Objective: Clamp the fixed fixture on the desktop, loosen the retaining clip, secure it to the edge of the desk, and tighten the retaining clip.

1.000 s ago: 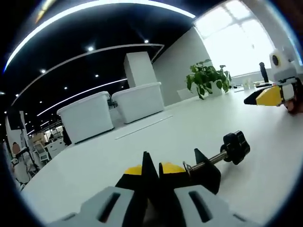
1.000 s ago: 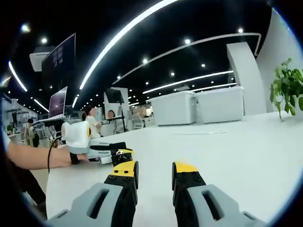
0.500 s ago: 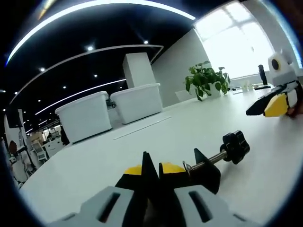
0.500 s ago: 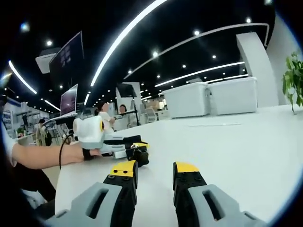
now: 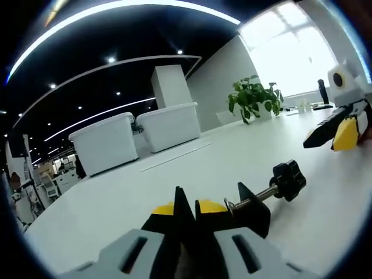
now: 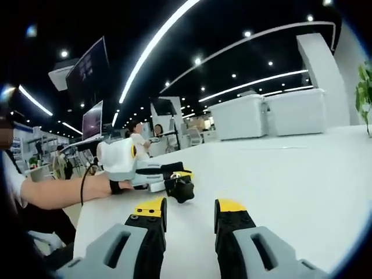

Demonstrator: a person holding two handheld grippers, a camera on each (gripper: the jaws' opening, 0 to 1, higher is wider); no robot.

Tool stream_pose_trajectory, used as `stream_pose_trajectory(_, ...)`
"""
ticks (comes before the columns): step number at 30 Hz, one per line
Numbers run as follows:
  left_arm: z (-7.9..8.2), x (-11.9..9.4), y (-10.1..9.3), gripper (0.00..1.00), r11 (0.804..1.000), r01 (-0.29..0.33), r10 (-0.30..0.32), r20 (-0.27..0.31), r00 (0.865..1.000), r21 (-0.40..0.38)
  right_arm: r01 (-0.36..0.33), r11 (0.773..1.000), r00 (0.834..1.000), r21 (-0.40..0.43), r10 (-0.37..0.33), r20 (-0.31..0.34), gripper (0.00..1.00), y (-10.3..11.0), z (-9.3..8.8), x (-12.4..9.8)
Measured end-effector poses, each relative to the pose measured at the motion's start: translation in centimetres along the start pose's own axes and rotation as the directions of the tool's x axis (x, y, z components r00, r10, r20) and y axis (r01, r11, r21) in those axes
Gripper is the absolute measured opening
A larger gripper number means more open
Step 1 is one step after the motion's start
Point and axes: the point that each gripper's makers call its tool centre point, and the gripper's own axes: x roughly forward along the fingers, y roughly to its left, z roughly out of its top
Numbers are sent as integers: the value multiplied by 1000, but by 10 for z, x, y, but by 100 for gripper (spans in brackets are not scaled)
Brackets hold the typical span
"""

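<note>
In the left gripper view, my left gripper [image 5: 187,204] had its two yellow-tipped jaws pressed together at the bottom of the picture, and they appeared to be pinching the black body of the clamp fixture [image 5: 254,204], though the contact itself was hidden behind the jaw tips. The fixture lay on the white desk [image 5: 192,168], just beyond and to the right of the jaws, its threaded screw [image 5: 251,199] running up and right to a black lobed knob [image 5: 289,180] that rested on the desktop. Far to the right I saw the right gripper [image 5: 342,131] hovering low over the desk, well apart from the knob; from this side I could not tell how its jaws stood. Two white bins [image 5: 142,136] sat further back on the desk and a green plant [image 5: 254,97] stood by the bright window. In the right gripper view, my right gripper [image 6: 189,208] had its jaws standing clearly apart, with nothing between them but bare desk [image 6: 290,168]. Ahead and to the left, the left gripper [image 6: 174,174], held in a hand [image 6: 104,187], lay low on the desk near its edge, with the black knob [image 6: 181,189] showing just at its tip, near my right gripper's jaws but not touching them.
</note>
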Motion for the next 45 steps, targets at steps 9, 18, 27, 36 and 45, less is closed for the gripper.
stream_pose_trajectory(9,-1,1,0,10,1000,-1,1,-7,1000,-4,-54,999,997,-2,54,-56,32,1,-7,35)
stream_pose_trajectory(18,-1,4,1,10,1000,2,-2,-8,1000,-8,-84,996,995,11,85,-45,31,-3,-1,38)
stream_pose_trajectory(27,0,5,2,10,1000,0,0,-7,1000,-6,-120,991,990,-60,115,-86,31,14,-11,46)
stream_pose_trajectory(36,0,6,3,10,1000,-3,3,-9,1000,-3,-144,989,987,-29,141,-74,31,19,-11,52)
stream_pose_trajectory(45,0,5,2,10,1000,-4,4,-9,1000,-4,-133,991,989,-19,132,-63,30,13,-8,60)
